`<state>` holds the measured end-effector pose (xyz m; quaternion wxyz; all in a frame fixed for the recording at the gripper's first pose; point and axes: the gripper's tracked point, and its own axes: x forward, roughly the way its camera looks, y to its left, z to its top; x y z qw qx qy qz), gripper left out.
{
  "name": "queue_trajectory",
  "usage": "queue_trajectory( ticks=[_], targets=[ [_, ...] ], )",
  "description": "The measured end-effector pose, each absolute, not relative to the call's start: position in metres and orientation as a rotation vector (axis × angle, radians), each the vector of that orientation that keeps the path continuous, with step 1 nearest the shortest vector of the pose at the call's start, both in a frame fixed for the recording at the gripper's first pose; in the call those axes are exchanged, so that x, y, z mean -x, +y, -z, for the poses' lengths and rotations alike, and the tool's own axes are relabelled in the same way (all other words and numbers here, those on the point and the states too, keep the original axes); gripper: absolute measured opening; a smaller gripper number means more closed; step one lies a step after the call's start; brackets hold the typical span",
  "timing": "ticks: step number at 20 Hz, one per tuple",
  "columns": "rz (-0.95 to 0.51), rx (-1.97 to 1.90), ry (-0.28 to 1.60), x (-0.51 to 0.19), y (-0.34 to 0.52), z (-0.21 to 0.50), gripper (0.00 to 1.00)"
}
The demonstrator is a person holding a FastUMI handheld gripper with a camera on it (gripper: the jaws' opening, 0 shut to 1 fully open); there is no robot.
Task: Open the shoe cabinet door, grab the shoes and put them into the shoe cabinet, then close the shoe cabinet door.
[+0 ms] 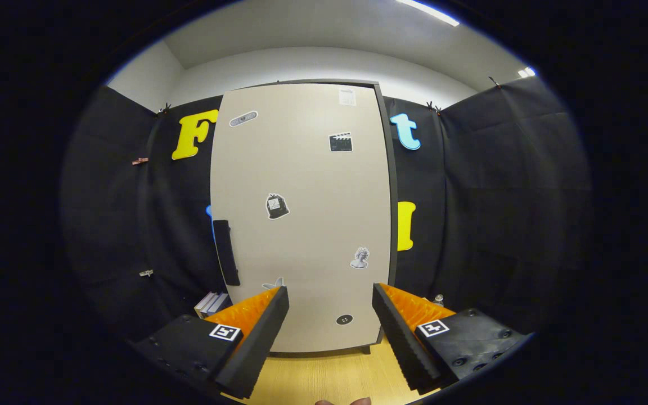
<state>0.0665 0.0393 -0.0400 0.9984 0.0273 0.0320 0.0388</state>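
Gripper view. Tall beige flat-panel shoe cabinet door (301,219), shut, upright on light wooden floor (329,377), straight ahead beyond the fingers. Dark vertical bar handle (226,253) on the door's left edge, beyond the left finger. Small stickers scattered across the panel: clapperboard (341,142), dark bag (277,206), bust figure (360,258), round dark button (345,319). Gripper (329,292): fingers spread wide apart, empty, well short of the door. Stacked books (211,304) low beside the cabinet's left. Shoes: not located.

Risk, judged: handle off to the side, so a straight approach likely strikes bare panel; shallow bite may slip off.

Writing: none legible; white label (347,97) near the top too small to read.
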Motion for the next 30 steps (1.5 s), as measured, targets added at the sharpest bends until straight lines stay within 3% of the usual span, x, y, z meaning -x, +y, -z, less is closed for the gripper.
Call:
queue_trajectory(
  ticks=[30],
  targets=[
    [-0.092, 0.0, 0.055, -0.0708, 0.042, 0.0444, 0.97]
  ],
)
